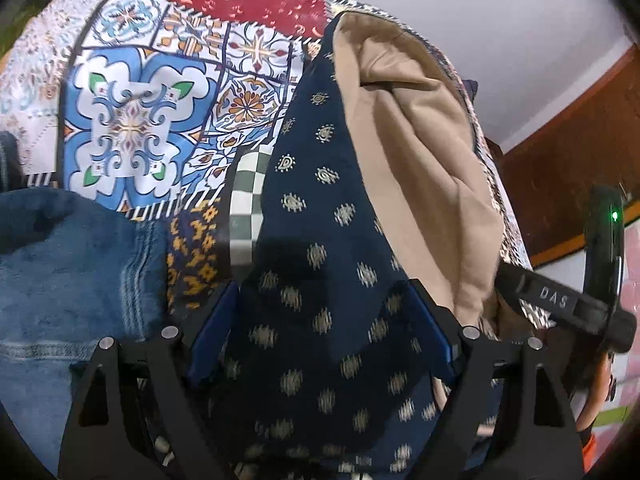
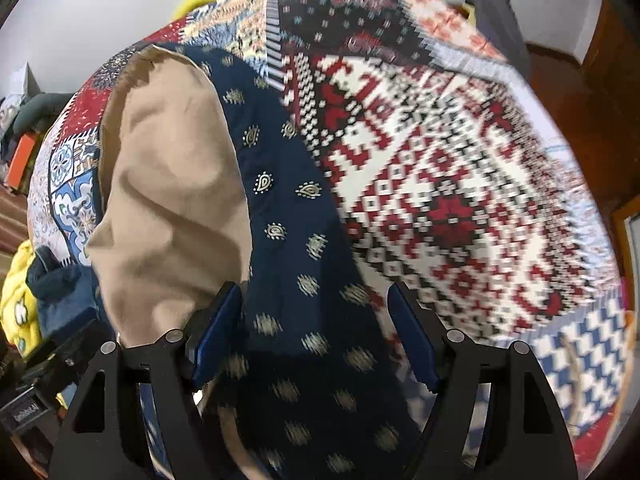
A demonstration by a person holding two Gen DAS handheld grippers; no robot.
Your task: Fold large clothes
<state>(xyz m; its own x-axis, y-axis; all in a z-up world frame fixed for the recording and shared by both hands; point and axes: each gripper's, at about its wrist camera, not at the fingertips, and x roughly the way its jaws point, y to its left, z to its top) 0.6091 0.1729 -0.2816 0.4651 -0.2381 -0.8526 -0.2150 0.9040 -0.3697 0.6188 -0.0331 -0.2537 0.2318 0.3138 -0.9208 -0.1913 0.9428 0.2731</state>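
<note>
Patchwork bedspread [image 1: 132, 120] in red, blue and white tile prints covers the whole work surface, with a pale wall [image 1: 480, 20] and dark wooden panelling [image 1: 560, 168] behind it. Lying across the spread is the large garment: a navy cloth with small gold paisley motifs [image 1: 320, 280], its tan lining [image 1: 420, 168] turned up and showing along one side. Its long axis runs from the two grippers away toward the far edge of the bed, narrowing to a point there.

At the near end, the left gripper [image 1: 320, 332] stands with its blue-padded fingers [image 1: 212, 332] spread wide, the navy cloth filling the gap between them; the jaws are released and clamp nothing. The right gripper [image 2: 316, 332] is likewise parted, its blue pads [image 2: 412, 340] on either side of the same navy strip [image 2: 288, 200], with the tan lining [image 2: 172, 184] bulging on its left.

Blue denim [image 1: 72, 264] lies bunched beside the garment on the left gripper's left. Seen from the right wrist, a yellow cloth [image 2: 18, 300] sits at the bed's edge, partly hidden.
</note>
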